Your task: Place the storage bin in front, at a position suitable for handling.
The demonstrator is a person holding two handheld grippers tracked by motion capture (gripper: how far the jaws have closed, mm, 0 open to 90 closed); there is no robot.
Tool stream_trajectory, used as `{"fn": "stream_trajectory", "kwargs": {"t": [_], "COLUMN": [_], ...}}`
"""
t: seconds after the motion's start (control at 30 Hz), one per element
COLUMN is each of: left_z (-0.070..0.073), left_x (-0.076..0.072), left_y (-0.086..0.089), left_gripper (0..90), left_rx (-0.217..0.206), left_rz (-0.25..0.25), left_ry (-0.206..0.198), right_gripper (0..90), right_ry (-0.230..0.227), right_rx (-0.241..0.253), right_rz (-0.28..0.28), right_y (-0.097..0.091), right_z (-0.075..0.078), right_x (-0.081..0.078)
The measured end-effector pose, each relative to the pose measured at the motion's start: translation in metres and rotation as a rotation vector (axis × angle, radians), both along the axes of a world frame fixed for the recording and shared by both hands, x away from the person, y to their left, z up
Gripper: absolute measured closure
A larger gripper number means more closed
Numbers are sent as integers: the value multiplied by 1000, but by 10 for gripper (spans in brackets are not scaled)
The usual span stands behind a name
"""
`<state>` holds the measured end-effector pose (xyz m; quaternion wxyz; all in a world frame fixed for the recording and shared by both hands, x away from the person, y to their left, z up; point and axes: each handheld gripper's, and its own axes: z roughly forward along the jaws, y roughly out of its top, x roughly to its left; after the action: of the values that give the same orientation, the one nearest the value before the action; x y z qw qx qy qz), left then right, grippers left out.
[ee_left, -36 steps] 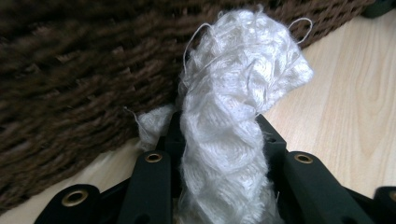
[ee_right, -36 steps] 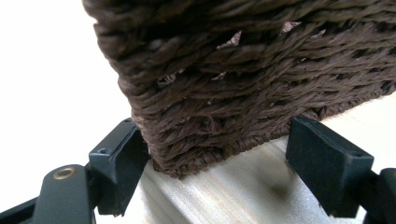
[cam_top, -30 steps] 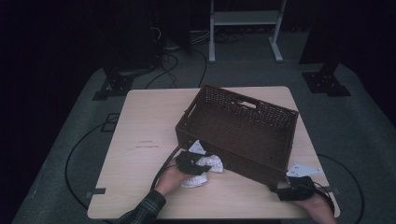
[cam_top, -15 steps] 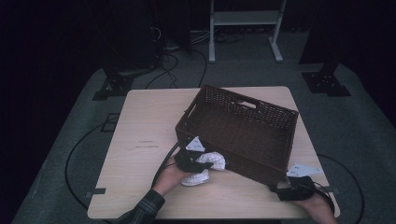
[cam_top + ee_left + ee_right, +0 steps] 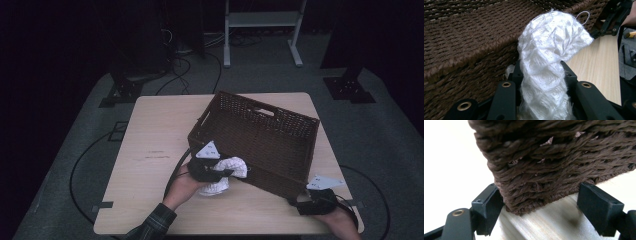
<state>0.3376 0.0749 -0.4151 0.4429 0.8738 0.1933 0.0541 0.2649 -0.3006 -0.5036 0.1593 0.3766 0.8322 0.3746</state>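
A brown wicker basket [image 5: 270, 172] stands at an angle on the right half of the wooden table [image 5: 150, 130]. My left gripper [image 5: 227, 172] is just in front of the basket's near wall, shut on a white knitted cloth [image 5: 234, 165]. In the left gripper view the cloth [image 5: 549, 57] bulges up between the jaws against the basket's rim [image 5: 461, 57]. Its lower end hangs toward the table. My right gripper [image 5: 299, 202] sits at the basket's near right corner. In the right gripper view that corner [image 5: 544, 165] is clasped between both pads of my right gripper [image 5: 540, 200].
Bare table top spreads left of the basket and along the front edge. A white metal frame [image 5: 260, 20] stands behind the table. Black stand bases [image 5: 125, 90] and cables [image 5: 80, 160] lie on the grey floor around it.
My left gripper has risen with the white cloth, lifting most of it off the table toward the basket's rim. The right gripper has stayed at the corner.
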Motion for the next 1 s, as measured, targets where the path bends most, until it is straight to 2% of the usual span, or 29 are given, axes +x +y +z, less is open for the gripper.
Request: {"fn": "stream_trajectory", "kwargs": {"t": [0.23, 0.53, 0.83, 0.97, 1.0], "left_z": [-12, -29, -49, -58, -60], "left_x": [3, 7, 8, 8, 8], "left_y": [-6, -12, -19, -24, -25], "left_gripper": [656, 657, 659, 658, 659], "left_rx": [13, 55, 113, 166, 164], "left_rz": [0, 2, -5, -20, -17], "left_ry": [31, 62, 93, 96, 100], "right_gripper": [208, 208, 208, 208, 208], "right_ry": [0, -1, -1, 0, 0], "right_rx": [-1, -2, -1, -1, -1], "right_rz": [1, 0, 0, 0, 0], "right_y": [0, 0, 0, 0, 0], "right_z": [0, 0, 0, 0, 0], "right_x": [0, 0, 0, 0, 0]}}
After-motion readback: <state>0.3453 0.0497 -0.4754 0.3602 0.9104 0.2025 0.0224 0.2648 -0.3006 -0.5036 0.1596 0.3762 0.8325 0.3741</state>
